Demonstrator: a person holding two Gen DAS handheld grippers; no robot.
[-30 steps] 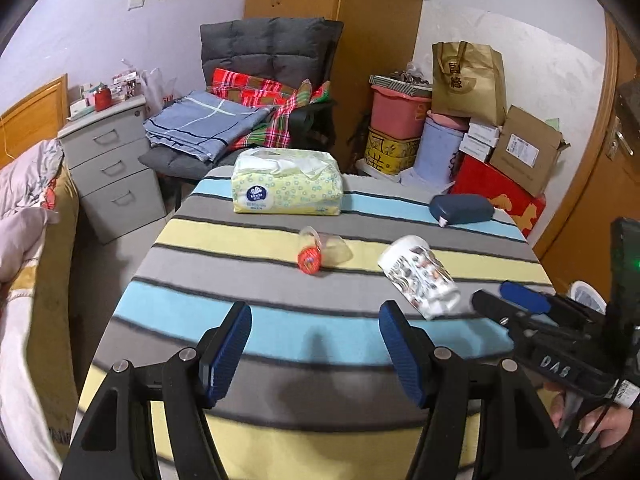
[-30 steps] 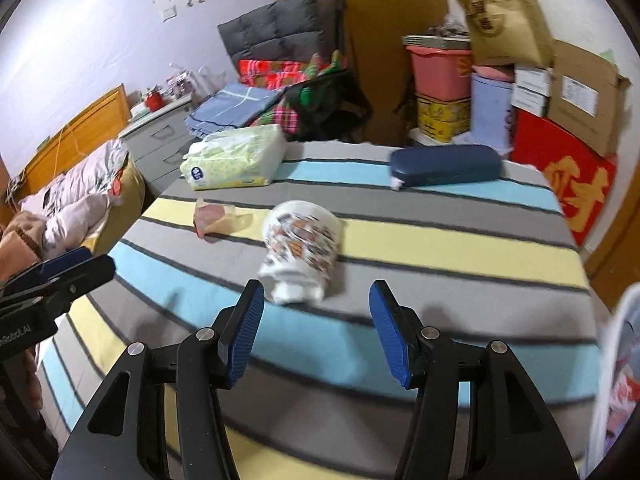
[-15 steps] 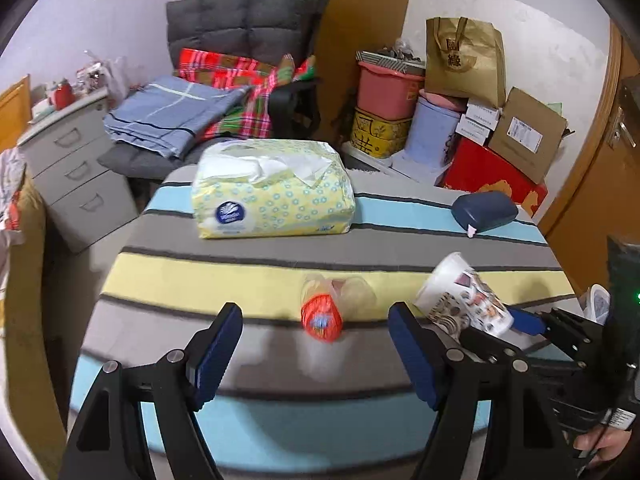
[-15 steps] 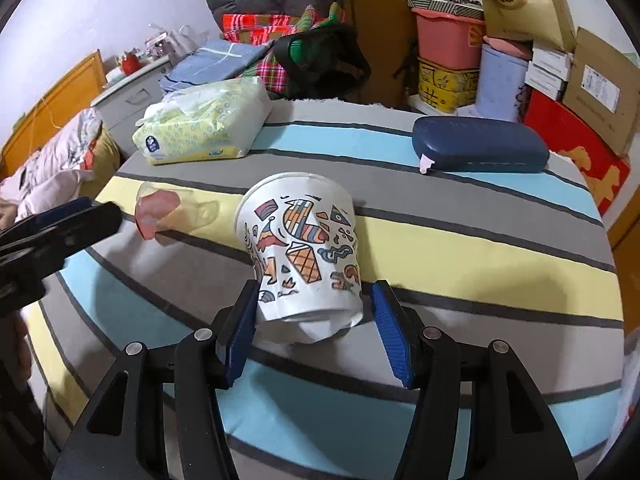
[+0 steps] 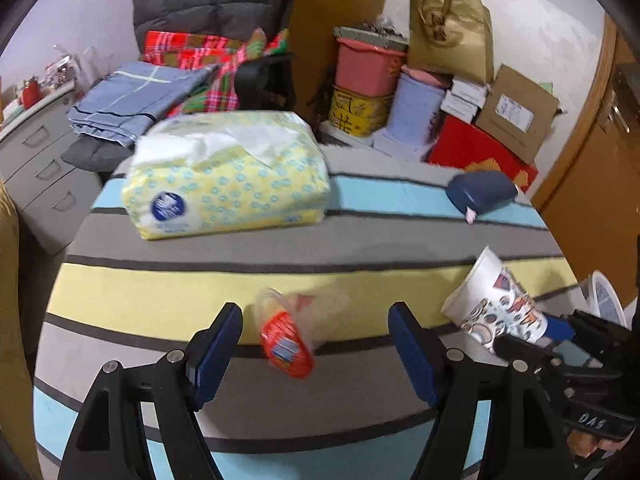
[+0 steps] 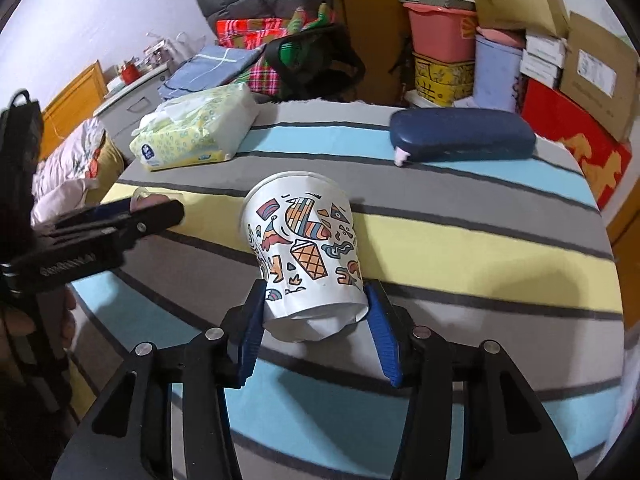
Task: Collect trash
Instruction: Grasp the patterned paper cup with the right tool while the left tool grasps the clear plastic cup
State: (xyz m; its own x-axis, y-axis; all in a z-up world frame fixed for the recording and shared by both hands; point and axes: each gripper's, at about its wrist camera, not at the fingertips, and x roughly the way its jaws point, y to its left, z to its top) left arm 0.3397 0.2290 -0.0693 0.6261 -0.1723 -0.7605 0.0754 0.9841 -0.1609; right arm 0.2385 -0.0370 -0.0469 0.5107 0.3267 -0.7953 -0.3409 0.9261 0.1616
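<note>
Right gripper [image 6: 316,332] is closing on the toppled paper cup [image 6: 306,248], pads pressing its crumpled base. Left gripper [image 5: 316,350] stands released, straddling the clear cup [image 5: 292,332] on the counter [image 5: 160,300], seemingly lined up for pickup.

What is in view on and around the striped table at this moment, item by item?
paper cup: one, white with colourful patterns, on its side between the right pads.
clear plastic cup: one, red label, on its side between the left fingers, untouched.
tissue pack: one, yellow, table's far left.
case: one, navy, table's far right.
table: one, striped cloth.
chair: one, grey, folded cloths on it.
boxes and bins: several, by the wall.
left hand-held gripper: open.
right hand-held gripper: closing on the paper cup.
</note>
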